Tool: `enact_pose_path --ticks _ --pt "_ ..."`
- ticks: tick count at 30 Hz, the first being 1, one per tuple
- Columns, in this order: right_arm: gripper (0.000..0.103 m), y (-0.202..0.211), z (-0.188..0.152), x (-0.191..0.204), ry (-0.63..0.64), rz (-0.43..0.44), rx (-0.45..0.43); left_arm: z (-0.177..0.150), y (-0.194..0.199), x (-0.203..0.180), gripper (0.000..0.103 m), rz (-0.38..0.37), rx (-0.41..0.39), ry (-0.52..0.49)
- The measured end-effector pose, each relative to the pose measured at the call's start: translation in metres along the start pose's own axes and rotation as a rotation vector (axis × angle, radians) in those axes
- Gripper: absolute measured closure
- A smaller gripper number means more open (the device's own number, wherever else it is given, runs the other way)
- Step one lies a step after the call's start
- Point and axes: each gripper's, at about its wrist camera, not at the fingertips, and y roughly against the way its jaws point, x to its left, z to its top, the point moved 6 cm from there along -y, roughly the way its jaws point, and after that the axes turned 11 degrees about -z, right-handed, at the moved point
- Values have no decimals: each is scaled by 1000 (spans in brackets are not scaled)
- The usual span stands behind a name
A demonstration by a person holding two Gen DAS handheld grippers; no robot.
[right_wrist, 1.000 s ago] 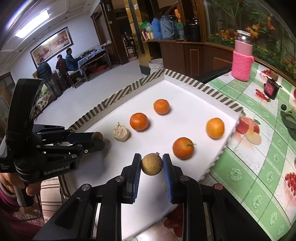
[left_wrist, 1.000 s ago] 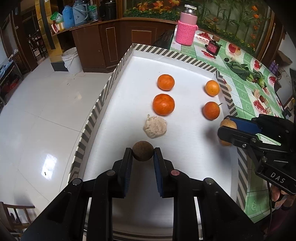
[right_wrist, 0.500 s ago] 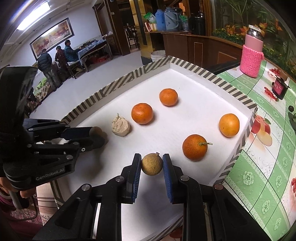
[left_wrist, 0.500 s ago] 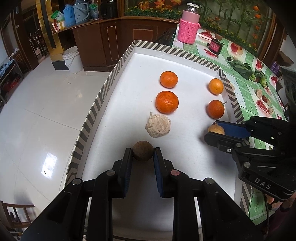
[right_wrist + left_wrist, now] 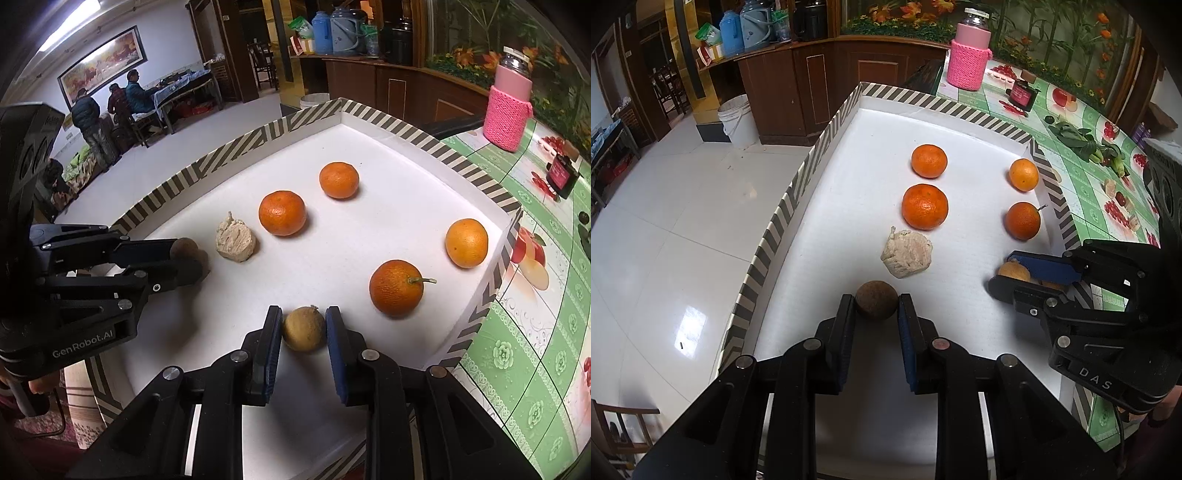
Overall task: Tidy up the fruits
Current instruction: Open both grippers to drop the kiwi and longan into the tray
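My left gripper is shut on a small dark brown round fruit, low over the white tray; this gripper also shows in the right wrist view. My right gripper is shut on a yellow-brown round fruit near the tray's right side; it also shows in the left wrist view. In front lie a pale lumpy fruit, two oranges in a left column, and two oranges on the right.
The tray has a striped raised rim. A green patterned tablecloth lies to the right with a pink-sleeved jar, a small dark bottle and leafy greens. White floor drops off at the left.
My right gripper has moved left, from over the tray's right rim to inside the tray, with its fruit. My left gripper has kept its fruit and moved slightly forward.
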Motion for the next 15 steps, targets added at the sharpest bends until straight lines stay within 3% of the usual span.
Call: enact_pose_path --ticks 4,9,11,13,15 --pt "74 5 -1 -1 -7 -7 -6 1 0 0 82 15 -6 1" --pt "50 28 1 -13 -32 -25 -59 1 1 2 81 33 -20 9" --pt "41 38 1 -21 -49 -34 -85 2 2 1 68 31 -29 14" --pt "33 47 1 -28 -65 -45 -99 5 6 1 42 32 -55 23" --pt "29 54 1 -38 -81 -57 -114 8 10 -2 35 42 -78 18"
